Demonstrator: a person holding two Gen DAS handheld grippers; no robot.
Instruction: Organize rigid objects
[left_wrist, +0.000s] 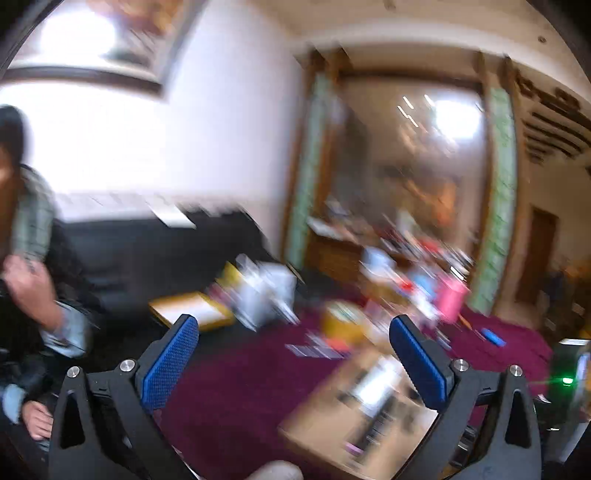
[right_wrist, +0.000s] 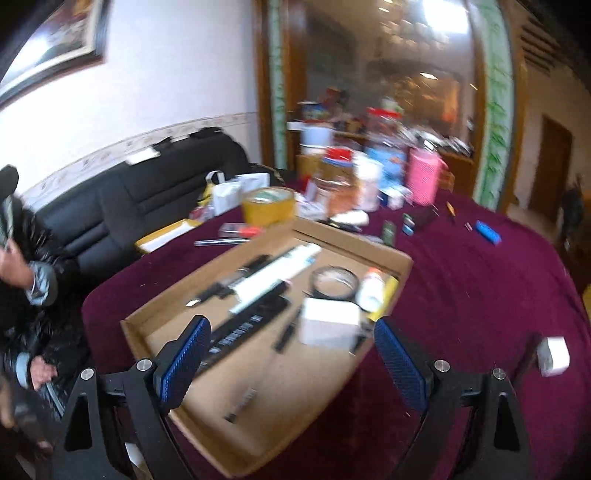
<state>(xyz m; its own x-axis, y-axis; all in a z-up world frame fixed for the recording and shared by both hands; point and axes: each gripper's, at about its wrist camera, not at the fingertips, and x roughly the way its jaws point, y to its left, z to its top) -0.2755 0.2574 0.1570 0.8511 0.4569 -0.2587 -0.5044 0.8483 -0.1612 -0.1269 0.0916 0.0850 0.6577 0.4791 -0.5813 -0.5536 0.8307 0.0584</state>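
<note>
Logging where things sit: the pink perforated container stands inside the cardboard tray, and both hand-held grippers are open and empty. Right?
Not quite. The pink perforated container stands on the maroon tablecloth beyond the cardboard tray, as the right wrist view shows. Both hand-held grippers, left and right, are open and empty.

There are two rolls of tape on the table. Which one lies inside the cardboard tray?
The dark-rimmed tape roll lies flat inside the shallow cardboard tray, beside a white box. The yellow-brown tape roll stands outside, beyond the tray's far edge.
</note>
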